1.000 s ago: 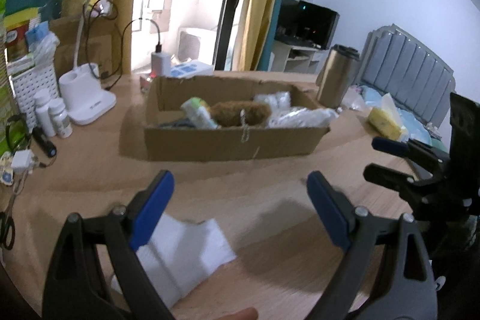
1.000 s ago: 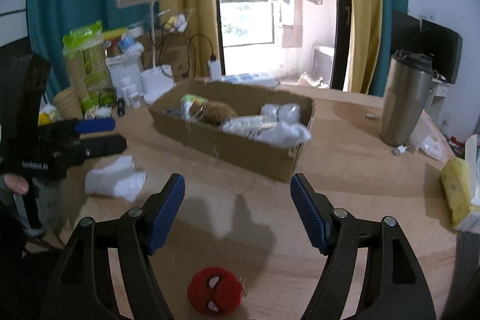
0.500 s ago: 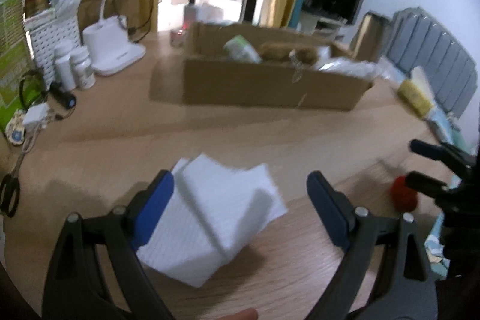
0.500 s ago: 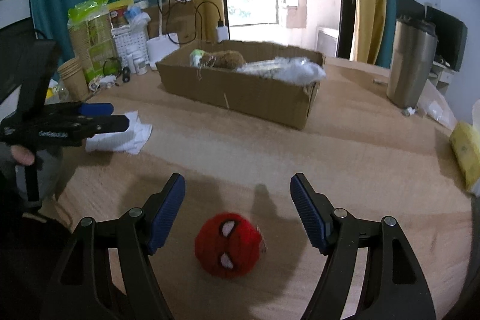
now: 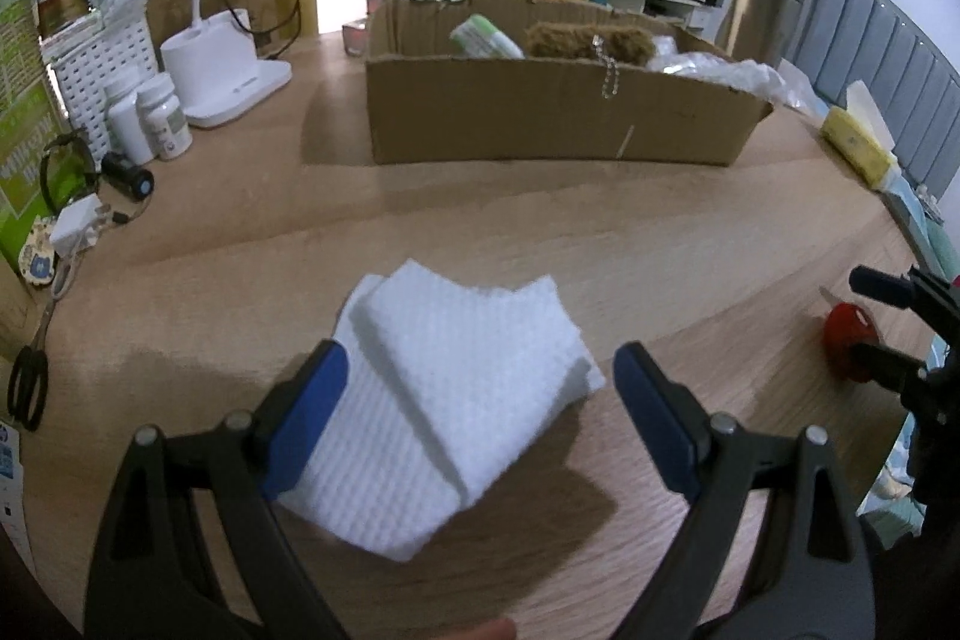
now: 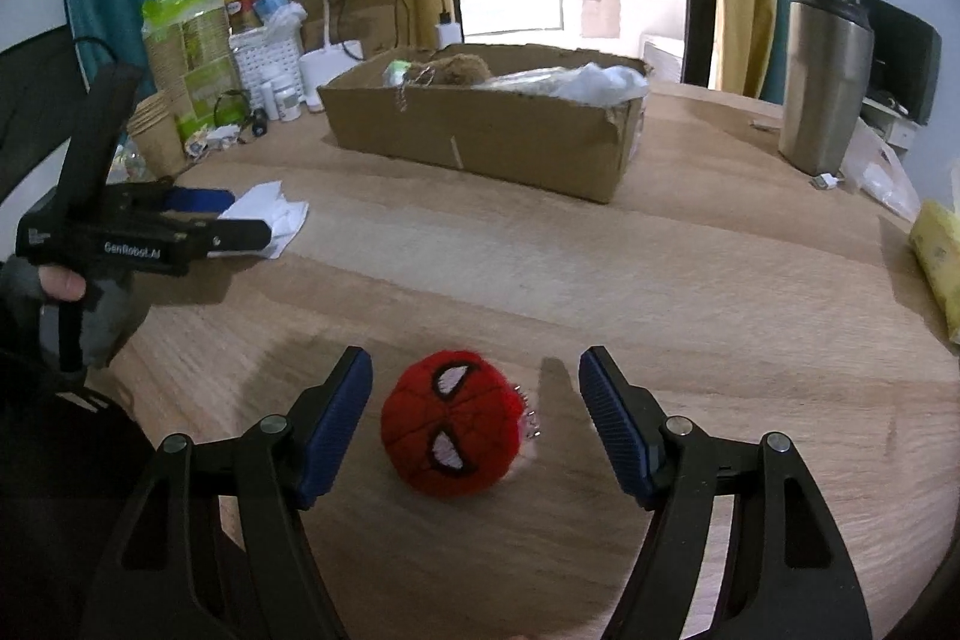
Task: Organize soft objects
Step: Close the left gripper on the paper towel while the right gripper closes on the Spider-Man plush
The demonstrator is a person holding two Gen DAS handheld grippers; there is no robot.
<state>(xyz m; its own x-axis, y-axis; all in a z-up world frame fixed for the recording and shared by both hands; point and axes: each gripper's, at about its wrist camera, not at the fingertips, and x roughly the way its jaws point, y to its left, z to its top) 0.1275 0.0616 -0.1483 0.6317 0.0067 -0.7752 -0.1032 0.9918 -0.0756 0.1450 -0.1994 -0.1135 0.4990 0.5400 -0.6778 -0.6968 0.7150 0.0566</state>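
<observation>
Both grippers have descended: left gripper [image 5: 480, 388] fingers apart astride the white cloth [image 5: 456, 400], right gripper [image 6: 474, 418] likewise around the red plush ball [image 6: 453, 424] on the counter [image 6: 660, 280]; closing follows, then the cardboard box [image 6: 480, 136].

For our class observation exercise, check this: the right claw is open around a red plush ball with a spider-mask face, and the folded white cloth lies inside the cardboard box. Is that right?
One detail is wrong. The folded white cloth lies on the wooden table, in front of the cardboard box, between the left claw's open fingers, as the left wrist view shows. The right claw and red plush ball are as stated.
</observation>
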